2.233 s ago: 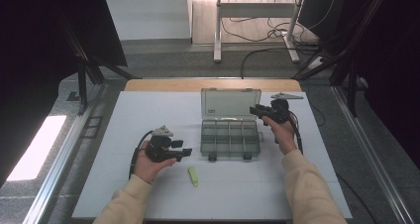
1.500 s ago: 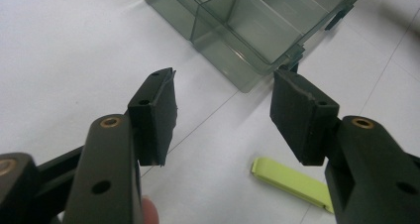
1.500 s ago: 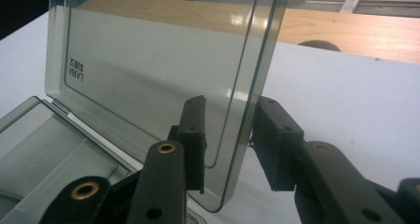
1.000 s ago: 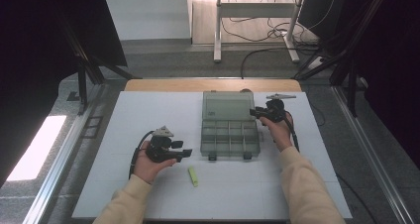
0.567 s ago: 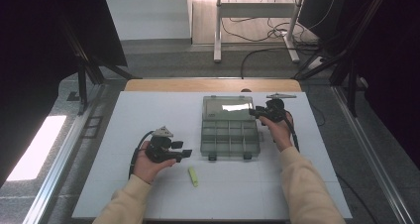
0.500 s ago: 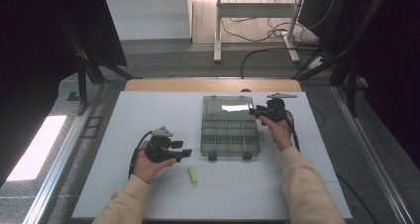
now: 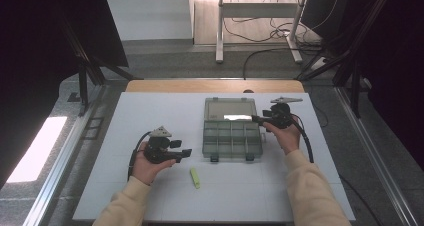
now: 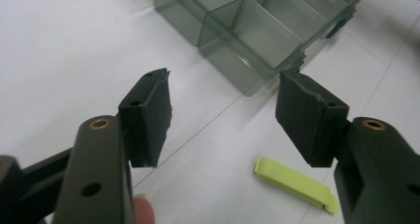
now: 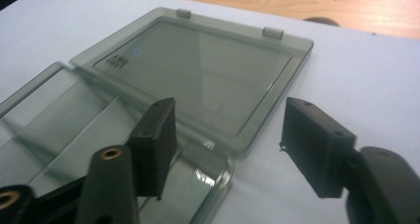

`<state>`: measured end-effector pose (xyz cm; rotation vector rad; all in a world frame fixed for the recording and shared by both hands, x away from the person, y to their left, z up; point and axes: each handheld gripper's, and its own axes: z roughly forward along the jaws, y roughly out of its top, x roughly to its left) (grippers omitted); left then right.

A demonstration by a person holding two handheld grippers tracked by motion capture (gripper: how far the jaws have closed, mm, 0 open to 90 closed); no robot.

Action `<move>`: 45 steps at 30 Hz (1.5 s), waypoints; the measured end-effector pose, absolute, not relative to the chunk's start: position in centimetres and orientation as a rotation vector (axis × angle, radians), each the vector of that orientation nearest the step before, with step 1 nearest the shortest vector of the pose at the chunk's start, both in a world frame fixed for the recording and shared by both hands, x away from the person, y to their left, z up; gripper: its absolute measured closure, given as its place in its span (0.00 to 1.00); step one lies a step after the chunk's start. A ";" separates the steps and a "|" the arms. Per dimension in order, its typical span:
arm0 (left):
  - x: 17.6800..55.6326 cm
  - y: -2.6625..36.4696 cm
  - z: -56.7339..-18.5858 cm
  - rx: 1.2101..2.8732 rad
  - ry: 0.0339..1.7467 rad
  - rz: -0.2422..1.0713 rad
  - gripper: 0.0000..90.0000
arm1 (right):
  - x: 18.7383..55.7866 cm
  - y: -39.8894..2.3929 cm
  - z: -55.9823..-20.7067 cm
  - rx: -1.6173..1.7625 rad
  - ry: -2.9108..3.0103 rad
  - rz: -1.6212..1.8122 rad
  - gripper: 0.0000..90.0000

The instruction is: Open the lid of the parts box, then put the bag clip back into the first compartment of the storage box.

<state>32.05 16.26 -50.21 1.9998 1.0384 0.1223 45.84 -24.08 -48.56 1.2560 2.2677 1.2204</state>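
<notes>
Now the organizer box [image 7: 232, 138] lies open, compartments bare; both tongs gape, holding nothing.

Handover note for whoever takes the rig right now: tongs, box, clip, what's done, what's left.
Right tongs: open, nothing between them; the jaws have just been opening, at the right edge of the compartment box.
Left tongs: open, nothing held, to the left of the box.
Lid: lies flat, opened back behind the tray; compartments look bare.
Yellow-green clip: on the white table, in front of the box, untouched.
Done: box opened. Probably left: pick up the clip and drop it in a compartment.
</notes>
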 end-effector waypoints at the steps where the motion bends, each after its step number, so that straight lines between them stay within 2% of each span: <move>1: 31.9 16.3 -50.1 1.999 1.042 0.134 0.41 | 45.5 -24.2 -48.5 1.253 2.265 1.226 0.41; 9: 31.9 16.9 -50.2 1.985 1.076 0.153 0.38 | 42.1 -26.2 -47.7 1.246 2.241 1.240 0.35; 24: 32.1 16.7 -50.3 1.997 1.077 0.156 0.37 | 36.9 -29.3 -48.3 1.272 2.225 1.224 0.33; 36: 31.9 16.8 -50.1 1.997 1.073 0.161 0.38 | 35.3 -29.5 -48.9 1.246 2.264 1.200 0.32; 45: 32.2 16.8 -50.2 2.001 1.049 0.132 0.37 | 35.6 -29.0 -49.2 1.225 2.281 1.199 0.32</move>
